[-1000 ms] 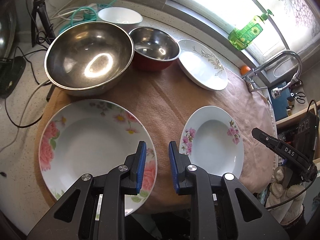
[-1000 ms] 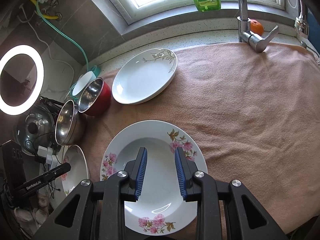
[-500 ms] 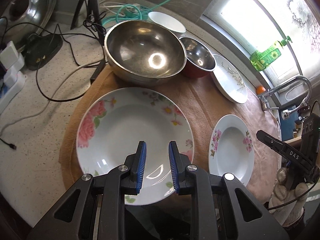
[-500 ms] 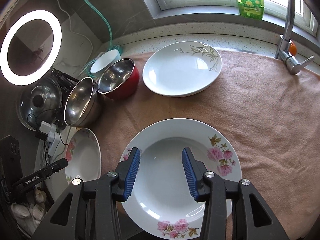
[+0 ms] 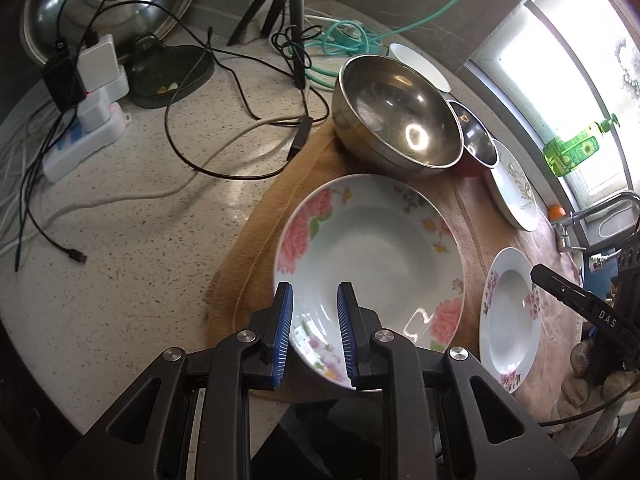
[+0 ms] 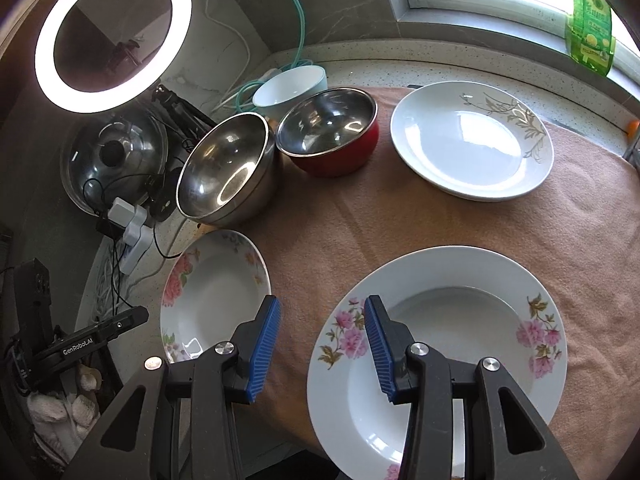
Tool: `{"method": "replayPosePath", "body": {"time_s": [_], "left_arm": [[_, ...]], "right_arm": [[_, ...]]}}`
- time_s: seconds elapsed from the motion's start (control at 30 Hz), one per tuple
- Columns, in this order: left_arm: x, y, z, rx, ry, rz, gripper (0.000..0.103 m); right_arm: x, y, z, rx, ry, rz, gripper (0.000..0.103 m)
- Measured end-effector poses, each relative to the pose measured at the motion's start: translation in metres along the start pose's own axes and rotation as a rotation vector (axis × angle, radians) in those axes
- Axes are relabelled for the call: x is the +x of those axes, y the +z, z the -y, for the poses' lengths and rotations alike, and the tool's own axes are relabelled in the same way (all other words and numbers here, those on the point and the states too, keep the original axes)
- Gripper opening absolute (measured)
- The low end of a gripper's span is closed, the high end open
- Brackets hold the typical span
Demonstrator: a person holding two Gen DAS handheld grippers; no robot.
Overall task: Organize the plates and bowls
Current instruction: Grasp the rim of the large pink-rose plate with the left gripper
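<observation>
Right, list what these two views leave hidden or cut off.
- Left view: white bowl mostly hidden behind big steel bowl.
- Left view: red bowl half hidden by the same bowl.
- Right view: small floral plate, near rim covered by right gripper.
- Right view: green bottle cut by the lens edge.

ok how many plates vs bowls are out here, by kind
floral plates: 2, the large one with big pink roses and the one with small pink flowers
white plate with gold leaf sprig: 1
steel bowls: 2, the big plain one and the red-sided one
white bowl: 1
total: 6 (3 plates, 3 bowls)
</observation>
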State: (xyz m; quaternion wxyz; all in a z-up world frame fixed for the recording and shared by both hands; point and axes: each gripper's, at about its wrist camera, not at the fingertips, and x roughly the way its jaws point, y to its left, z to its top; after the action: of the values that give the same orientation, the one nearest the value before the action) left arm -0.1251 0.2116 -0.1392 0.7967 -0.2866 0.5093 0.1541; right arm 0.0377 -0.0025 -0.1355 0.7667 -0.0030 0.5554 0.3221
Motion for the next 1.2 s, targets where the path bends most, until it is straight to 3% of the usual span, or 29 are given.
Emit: {"method": "replayPosePath", "body": {"time_s": [0.5,1.2], "left_arm": [[0.015,0.0,-0.023,-0.031,0.006,-0.029,0.022],[0.037,0.007,-0.026,-0.018,-0.006,-0.067,0.022]], "right_arm": [[0.042,0.002,-0.036,-0.062,0.041,-0.083,0.04],[0.085,0.005,-0.036,-0.038,0.042,-0.164,0.03]]}}
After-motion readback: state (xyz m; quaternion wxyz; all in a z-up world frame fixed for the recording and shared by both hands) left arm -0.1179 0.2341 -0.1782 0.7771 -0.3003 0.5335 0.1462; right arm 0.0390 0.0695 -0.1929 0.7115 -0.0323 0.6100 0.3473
